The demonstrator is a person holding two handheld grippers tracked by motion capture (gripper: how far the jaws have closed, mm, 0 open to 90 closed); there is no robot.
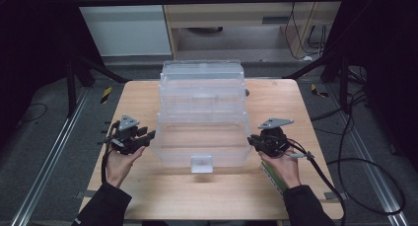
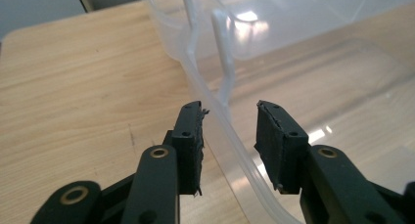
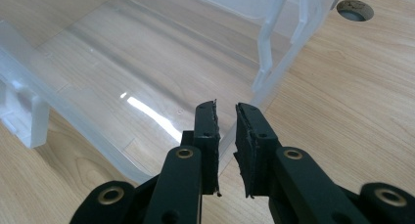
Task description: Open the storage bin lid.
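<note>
- The left gripper (image 2: 228,131) stands open astride the left rim of the clear plastic bin (image 1: 202,112), pads not touching; closing off-centre may push the bin sideways.
- The bin sits mid-table (image 1: 143,95).
- The right gripper (image 3: 226,136) is clenched on the bin's right rim; lifting alone may tilt it.

Before you, the storage bin (image 1: 202,137) is clear, colourless plastic with a frosted white latch (image 1: 201,164) at its near rim. The table (image 1: 148,95) beneath is pale wood with fine light-brown grain. Your left gripper (image 2: 229,131) and right gripper (image 3: 226,131) are matt black with brass-coloured rivets, each topped by a grey plate (image 1: 129,121). Your sleeves (image 1: 103,206) are black.
</note>
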